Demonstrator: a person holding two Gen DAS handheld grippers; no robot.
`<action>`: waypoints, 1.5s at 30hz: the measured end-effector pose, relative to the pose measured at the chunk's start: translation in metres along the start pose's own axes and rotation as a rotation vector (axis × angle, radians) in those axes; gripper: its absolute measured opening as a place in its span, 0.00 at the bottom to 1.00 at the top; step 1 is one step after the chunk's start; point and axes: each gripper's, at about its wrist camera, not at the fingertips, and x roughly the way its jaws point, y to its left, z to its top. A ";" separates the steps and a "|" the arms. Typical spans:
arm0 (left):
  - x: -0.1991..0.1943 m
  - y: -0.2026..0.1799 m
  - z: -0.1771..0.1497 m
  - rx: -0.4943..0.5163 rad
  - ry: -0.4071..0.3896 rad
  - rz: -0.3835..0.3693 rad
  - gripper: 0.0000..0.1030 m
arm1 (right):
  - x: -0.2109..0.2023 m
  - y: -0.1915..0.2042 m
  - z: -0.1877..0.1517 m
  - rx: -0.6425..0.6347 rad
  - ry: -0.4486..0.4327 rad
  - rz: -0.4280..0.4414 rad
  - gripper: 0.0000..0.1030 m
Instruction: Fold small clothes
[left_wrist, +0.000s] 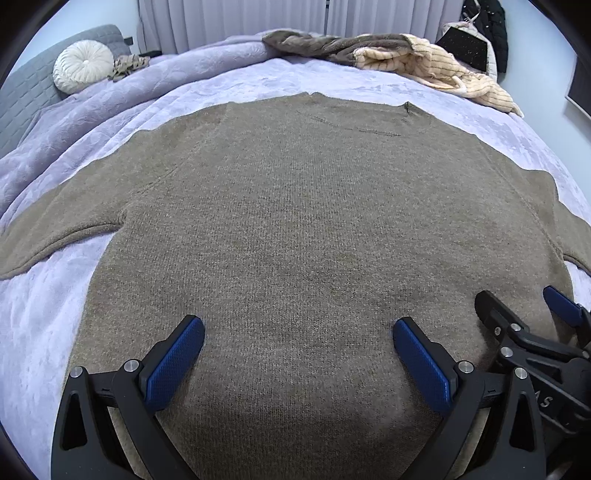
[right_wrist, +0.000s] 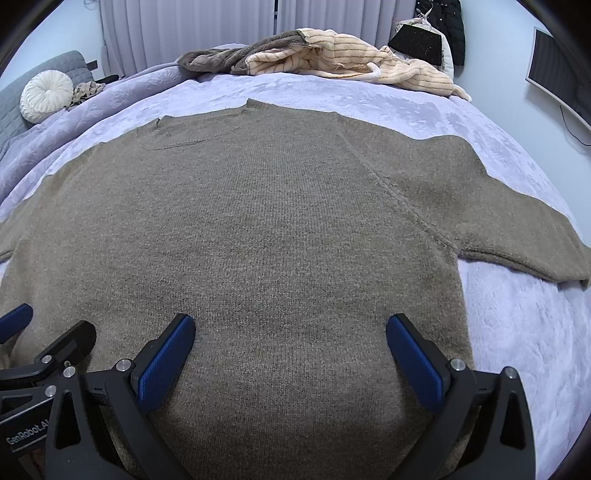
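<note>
A brown knit sweater (left_wrist: 288, 221) lies flat on the lavender bed cover, neck at the far end, both sleeves spread out to the sides; it also shows in the right wrist view (right_wrist: 280, 221). My left gripper (left_wrist: 298, 332) is open and empty, hovering over the sweater's near hem area. My right gripper (right_wrist: 290, 328) is open and empty, close beside the left one over the same hem. The right gripper also shows at the right edge of the left wrist view (left_wrist: 524, 306), and the left gripper at the left edge of the right wrist view (right_wrist: 51, 328).
The lavender bed cover (left_wrist: 44, 295) surrounds the sweater. A heap of brown and cream striped clothes (right_wrist: 332, 59) lies at the far end. A round white cushion (left_wrist: 83, 66) rests at the far left by a grey headboard. A monitor (right_wrist: 557, 70) hangs on the right wall.
</note>
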 end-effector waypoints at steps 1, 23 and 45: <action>-0.002 -0.001 0.003 0.002 0.014 0.007 1.00 | 0.000 0.000 0.002 -0.001 0.008 0.005 1.00; -0.086 -0.034 0.033 0.028 -0.116 0.081 1.00 | -0.075 -0.041 0.035 -0.011 -0.029 -0.038 1.00; -0.075 -0.142 0.046 0.240 -0.045 0.145 1.00 | -0.082 -0.149 0.036 0.100 -0.029 -0.131 1.00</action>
